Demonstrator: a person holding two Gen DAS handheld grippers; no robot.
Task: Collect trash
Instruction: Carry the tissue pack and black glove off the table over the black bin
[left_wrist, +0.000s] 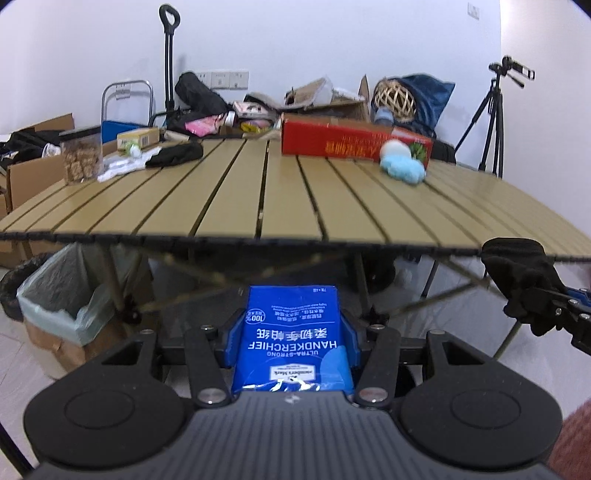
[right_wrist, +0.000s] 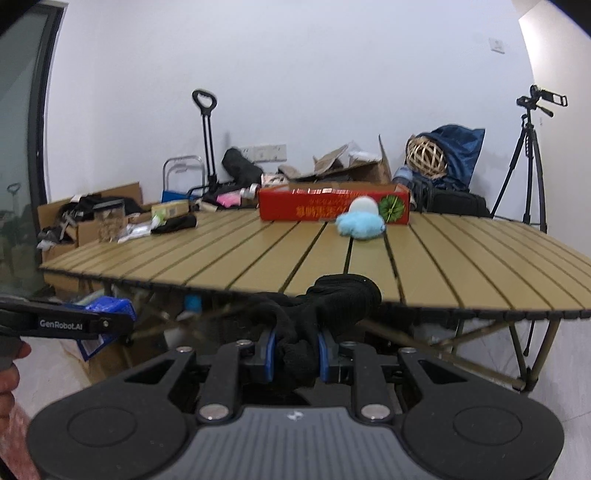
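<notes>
Left gripper (left_wrist: 293, 332) jaws clamped on pack; right gripper (right_wrist: 297, 349) jaws clamped on cloth

Glossy blue plastic film on the handkerchief pack (left_wrist: 293, 332), wrinkled and shiny at its torn end; matt black knitted cloth on the glove (right_wrist: 325, 314). Smooth tan slats with a satin sheen on the table (left_wrist: 258, 199); glossy red printed cardboard on the long box (left_wrist: 351, 142); fluffy pale-blue plush on the toy (right_wrist: 360, 223). Thin translucent green plastic liner over brown cardboard on the bin (left_wrist: 62, 306).

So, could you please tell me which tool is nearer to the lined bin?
Left. The left tool, holding the tissue pack, is just right of the bin; the right tool is farther right.
</notes>
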